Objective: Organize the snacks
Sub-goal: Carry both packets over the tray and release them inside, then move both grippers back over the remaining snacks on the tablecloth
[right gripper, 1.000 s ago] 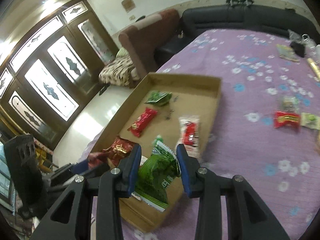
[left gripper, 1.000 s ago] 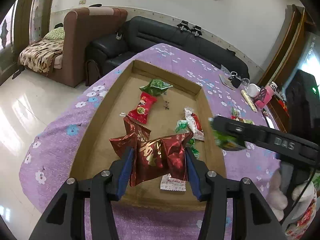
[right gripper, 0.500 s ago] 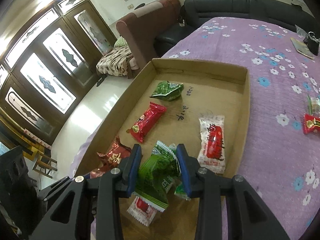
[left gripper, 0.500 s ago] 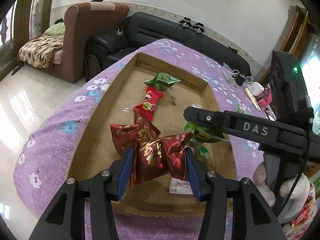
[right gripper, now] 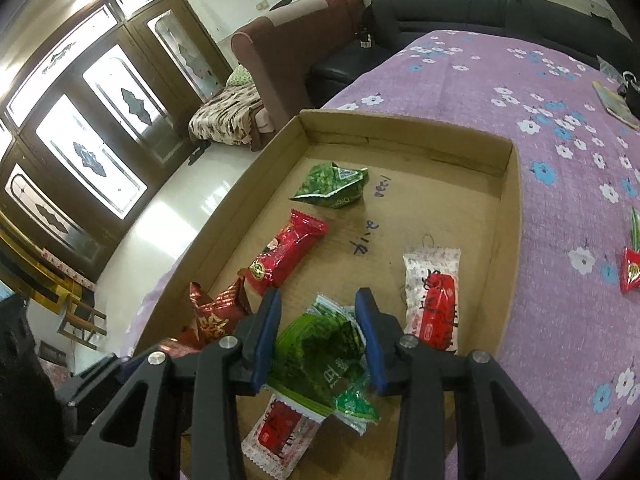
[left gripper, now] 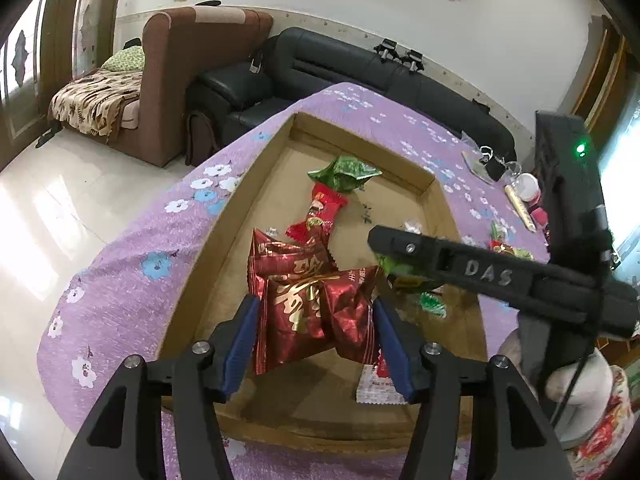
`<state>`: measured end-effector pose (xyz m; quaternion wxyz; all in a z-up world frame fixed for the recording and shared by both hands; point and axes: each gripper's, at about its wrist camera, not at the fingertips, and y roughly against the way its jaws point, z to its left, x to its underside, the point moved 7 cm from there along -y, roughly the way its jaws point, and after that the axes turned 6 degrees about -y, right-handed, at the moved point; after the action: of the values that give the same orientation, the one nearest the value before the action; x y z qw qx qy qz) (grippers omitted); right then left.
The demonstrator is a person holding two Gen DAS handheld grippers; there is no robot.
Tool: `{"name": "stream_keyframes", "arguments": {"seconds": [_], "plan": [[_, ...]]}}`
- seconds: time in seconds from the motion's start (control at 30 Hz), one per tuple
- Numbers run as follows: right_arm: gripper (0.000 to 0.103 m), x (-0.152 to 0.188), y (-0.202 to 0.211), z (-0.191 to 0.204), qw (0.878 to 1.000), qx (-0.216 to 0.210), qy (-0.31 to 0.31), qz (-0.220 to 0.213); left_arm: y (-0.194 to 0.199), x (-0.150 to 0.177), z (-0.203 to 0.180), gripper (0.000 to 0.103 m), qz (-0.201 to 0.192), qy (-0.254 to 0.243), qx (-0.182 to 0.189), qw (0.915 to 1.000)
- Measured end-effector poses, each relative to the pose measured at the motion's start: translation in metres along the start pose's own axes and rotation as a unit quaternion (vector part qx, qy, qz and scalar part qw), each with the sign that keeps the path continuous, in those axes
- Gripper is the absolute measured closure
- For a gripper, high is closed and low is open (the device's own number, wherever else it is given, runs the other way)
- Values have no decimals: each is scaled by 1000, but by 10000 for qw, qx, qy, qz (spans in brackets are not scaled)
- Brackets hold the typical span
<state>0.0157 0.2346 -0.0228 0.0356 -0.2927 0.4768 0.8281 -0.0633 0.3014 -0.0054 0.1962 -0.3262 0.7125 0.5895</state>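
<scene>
A shallow cardboard box (left gripper: 256, 208) lies on the purple tablecloth. My left gripper (left gripper: 314, 304) hangs over its near end. Its jaws are opening, and a crinkled red foil packet (left gripper: 312, 316) between them still touches both pads. A second red foil packet (left gripper: 284, 256) lies just behind it. My right gripper (right gripper: 318, 294) is shut on a green packet (right gripper: 320, 344) low over the box's (right gripper: 400, 136) near right part. Its fingers (left gripper: 400, 246) cross the left wrist view from the right. A white-and-red sachet (right gripper: 280, 428) and a small green candy (right gripper: 356, 404) lie under the green packet.
In the box also lie a green foil pack (right gripper: 332, 184), a long red pack (right gripper: 288, 252) and a white-red pack (right gripper: 432, 300). Loose snacks (right gripper: 632, 268) sit on the cloth to the right. A hand (left gripper: 576, 384) holds the right gripper. The table edge drops to the floor at left.
The right gripper has come in over the box and sunk lower with the green packet. The left jaws have widened slightly around the red packet; the left hand has stayed put.
</scene>
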Motion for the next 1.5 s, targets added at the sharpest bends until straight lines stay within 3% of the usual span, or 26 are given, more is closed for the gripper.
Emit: {"name": "stream_keyframes", "arguments": {"seconds": [0.3,0.5,0.73,0.97,1.2,1.5], "plan": [[58,-1,19,8,9997,-45,54,-220,25,-5,0,37,-274,-29,-131,9995],[54,0,52,11,9984,-119,68,-546,44,-11,-7,27,-507,-74,-319,9982],[51,13,95,-8,9952,7,53,-975,53,-12,-30,18,-592,-317,-436,9968],[46,36,129,-44,9920,297,-66,-1222,57,-13,-64,17,-670,-622,-537,9944],[46,58,155,-81,9868,700,-268,-1436,68,-20,-118,14,-986,-1331,-850,9825],[43,80,187,-126,9767,1108,-653,-1718,69,-3,-184,11,-1125,-2278,-881,9632]]}}
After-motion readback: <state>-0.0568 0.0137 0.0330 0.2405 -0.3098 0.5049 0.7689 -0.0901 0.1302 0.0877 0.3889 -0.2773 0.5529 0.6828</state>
